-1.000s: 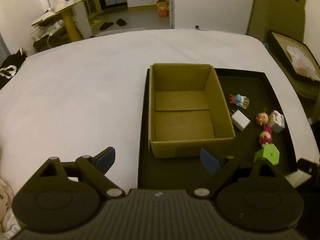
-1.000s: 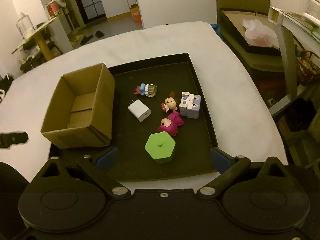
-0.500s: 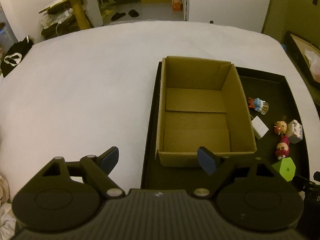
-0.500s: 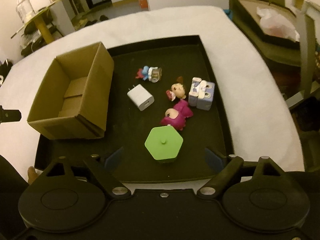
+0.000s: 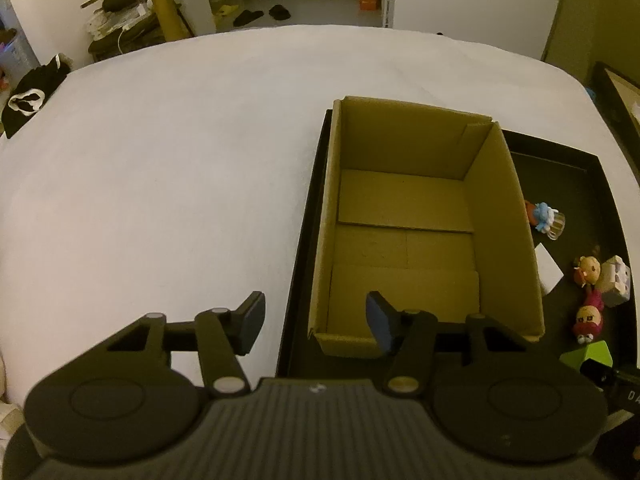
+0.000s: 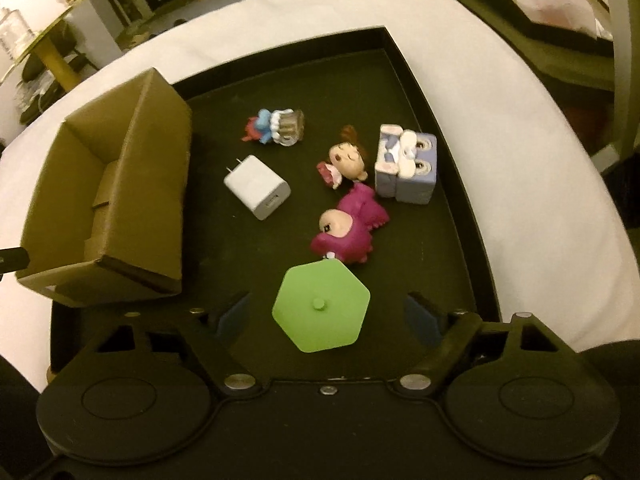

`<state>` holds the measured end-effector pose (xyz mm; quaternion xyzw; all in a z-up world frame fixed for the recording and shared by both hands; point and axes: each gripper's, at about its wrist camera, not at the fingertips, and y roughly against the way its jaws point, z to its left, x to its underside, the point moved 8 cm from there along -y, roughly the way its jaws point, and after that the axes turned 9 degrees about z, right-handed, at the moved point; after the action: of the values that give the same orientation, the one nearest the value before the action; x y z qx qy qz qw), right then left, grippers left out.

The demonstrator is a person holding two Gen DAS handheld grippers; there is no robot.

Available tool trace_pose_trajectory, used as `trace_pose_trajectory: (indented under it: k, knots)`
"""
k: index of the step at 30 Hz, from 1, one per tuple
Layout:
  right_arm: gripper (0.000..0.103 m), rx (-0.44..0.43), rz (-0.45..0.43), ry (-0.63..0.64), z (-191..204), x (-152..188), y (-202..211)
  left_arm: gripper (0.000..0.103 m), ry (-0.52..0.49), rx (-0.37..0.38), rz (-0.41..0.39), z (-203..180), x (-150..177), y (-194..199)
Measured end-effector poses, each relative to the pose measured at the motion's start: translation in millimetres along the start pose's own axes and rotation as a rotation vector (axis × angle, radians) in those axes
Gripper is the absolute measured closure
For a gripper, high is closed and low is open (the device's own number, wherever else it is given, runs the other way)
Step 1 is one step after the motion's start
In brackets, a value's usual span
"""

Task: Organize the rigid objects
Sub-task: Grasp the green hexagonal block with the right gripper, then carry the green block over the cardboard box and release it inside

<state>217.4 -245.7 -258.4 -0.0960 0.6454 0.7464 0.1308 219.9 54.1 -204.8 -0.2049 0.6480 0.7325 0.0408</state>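
Note:
An empty cardboard box (image 5: 404, 240) stands in a black tray (image 6: 448, 152) on a white table; it also shows in the right wrist view (image 6: 120, 208). On the tray lie a green hexagonal block (image 6: 322, 306), a magenta figure (image 6: 348, 230), a brown-haired doll (image 6: 346, 160), a lilac cube toy (image 6: 406, 170), a white charger (image 6: 257, 187) and a blue-haired figure (image 6: 274, 126). My right gripper (image 6: 326, 314) is open, its fingers either side of the green block. My left gripper (image 5: 316, 320) is open and empty over the box's near left corner.
The white table (image 5: 160, 168) spreads left of the tray. Beyond it are a yellow side table (image 5: 160, 4), slippers on the floor (image 5: 260, 14) and a dark framed board at the right (image 6: 540, 20).
Both grippers have moved forward and lower. The right one closed in until the green block sits between its open fingers. The left one came up to the box's near edge.

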Motion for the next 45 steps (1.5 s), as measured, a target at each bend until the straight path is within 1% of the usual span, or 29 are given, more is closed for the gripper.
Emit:
trace_pose_trajectory:
  k: [7,8,9,10,12,13,15,21,26,32,39,45]
  knots:
    - [0.024,0.022,0.020,-0.044,-5.3,-1.7,-15.9,0.056,-0.005,-0.003,-0.003,-6.7,-7.4,-11.7]
    - [0.030,0.025,0.023,-0.044,-4.9,-1.4,-18.5,0.057,-0.008,-0.004,-0.005,-7.4,-8.1,-13.2]
    - [0.039,0.022,0.032,-0.042,-3.8,-1.1,-21.5,0.066,-0.011,-0.012,-0.004,-7.6,-8.0,-15.3]
    - [0.050,0.014,0.050,-0.051,-3.5,-0.3,-24.5,0.083,-0.007,-0.016,0.005,-6.6,-7.1,-18.0]
    - [0.051,0.016,0.050,-0.068,-3.9,-1.5,-23.9,0.095,0.022,-0.006,0.018,-2.6,-4.9,-20.6]
    - [0.051,0.018,0.047,-0.062,-3.0,-2.2,-22.6,0.095,0.034,0.005,0.014,-0.6,-4.5,-20.3]
    - [0.051,0.026,0.031,-0.049,-0.9,-3.2,-17.5,0.096,0.029,0.016,0.011,-0.8,-3.1,-18.6]
    - [0.051,0.011,-0.003,-0.047,4.0,-6.4,-1.8,0.097,-0.034,0.001,-0.012,-9.2,3.7,-14.2]
    - [0.051,-0.001,-0.063,0.005,16.8,-15.5,18.3,0.097,-0.065,-0.001,-0.018,-11.9,7.0,-8.7]
    - [0.051,-0.021,-0.131,0.040,29.7,-26.6,41.2,0.097,-0.062,-0.001,-0.019,-9.6,7.8,-4.2]
    - [0.051,-0.025,-0.207,0.120,50.3,-38.4,62.4,0.097,-0.034,0.013,-0.010,-6.5,4.8,-6.4]
    - [0.051,-0.025,-0.260,0.189,68.6,-43.9,75.6,0.097,-0.025,0.005,-0.014,-7.5,5.4,-8.9]
